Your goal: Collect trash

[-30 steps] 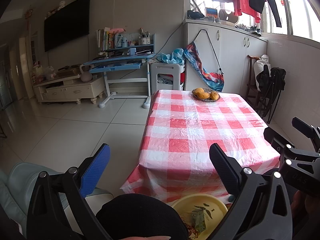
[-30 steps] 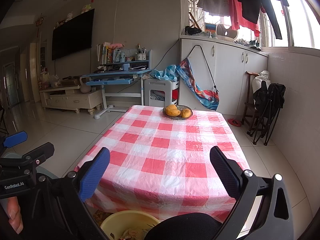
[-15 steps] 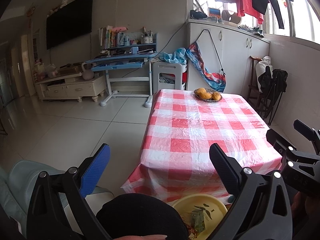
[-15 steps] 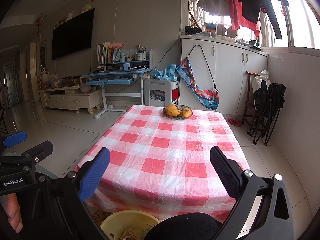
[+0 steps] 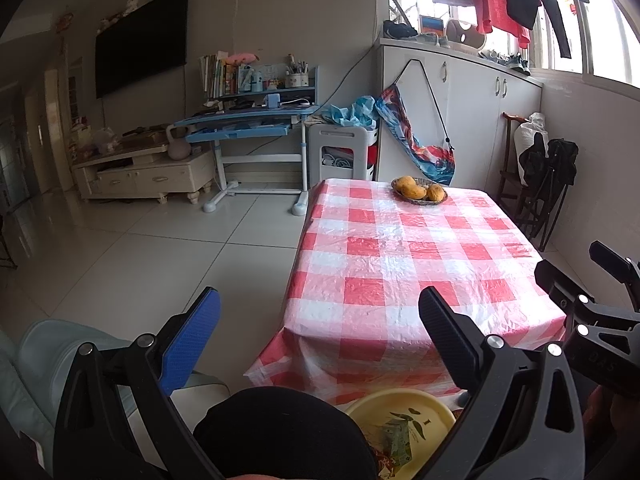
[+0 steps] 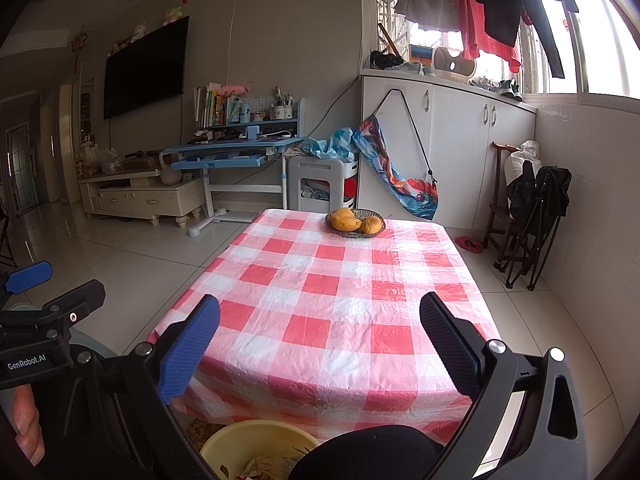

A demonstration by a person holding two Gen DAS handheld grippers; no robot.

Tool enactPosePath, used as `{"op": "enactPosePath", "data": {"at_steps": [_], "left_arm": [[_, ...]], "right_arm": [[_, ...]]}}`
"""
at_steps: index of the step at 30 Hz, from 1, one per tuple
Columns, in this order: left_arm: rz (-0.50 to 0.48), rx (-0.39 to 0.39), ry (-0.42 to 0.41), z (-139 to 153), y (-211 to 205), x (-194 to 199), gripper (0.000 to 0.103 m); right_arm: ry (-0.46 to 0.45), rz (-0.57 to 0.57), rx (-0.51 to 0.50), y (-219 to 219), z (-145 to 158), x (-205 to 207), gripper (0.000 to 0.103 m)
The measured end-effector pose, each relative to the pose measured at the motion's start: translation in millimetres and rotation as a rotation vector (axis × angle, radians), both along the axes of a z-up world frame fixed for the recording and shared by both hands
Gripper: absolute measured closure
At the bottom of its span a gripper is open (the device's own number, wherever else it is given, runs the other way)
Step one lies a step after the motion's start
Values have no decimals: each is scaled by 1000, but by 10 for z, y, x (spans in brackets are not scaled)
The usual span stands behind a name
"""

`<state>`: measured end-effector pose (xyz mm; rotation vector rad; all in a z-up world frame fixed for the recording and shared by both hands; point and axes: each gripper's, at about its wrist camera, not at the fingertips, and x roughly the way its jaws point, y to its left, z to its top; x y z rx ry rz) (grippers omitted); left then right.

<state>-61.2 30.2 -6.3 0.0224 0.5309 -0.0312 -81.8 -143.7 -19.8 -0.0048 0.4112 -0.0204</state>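
Trash (image 5: 394, 438) sits in the yellow bin (image 5: 416, 404) below the table (image 6: 344, 300); both grippers, left gripper (image 5: 320, 340) and right gripper (image 6: 320, 340), gape empty and might bump it over.

Daylight from blown-out window (image 6: 600, 40), dim left, fisheye-warped edges

Spread-jawed left hand-held gripper (image 5: 320, 328) above yellow trash basin (image 5: 404, 412).

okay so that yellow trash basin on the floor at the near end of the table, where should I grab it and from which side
Judging from these views, take the yellow basin by its rim, coming down from above on the near side. The checked tablecloth hangs over its far edge, the rim is thin enough to pinch, and trash fills the middle. Both grippers are open.
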Motion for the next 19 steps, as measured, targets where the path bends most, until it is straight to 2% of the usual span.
{"op": "enactPosePath", "data": {"at_steps": [9, 16, 19], "left_arm": [[-3, 0, -43, 67, 15, -69, 8], [-22, -17, 15, 52, 33, 17, 8], [-38, 13, 41, 39, -4, 45, 8]], "right_arm": [[1, 1, 0, 6, -3, -1, 7], [15, 8, -6, 11, 0, 18, 7], [40, 51, 5, -3, 0, 102, 7]]}}
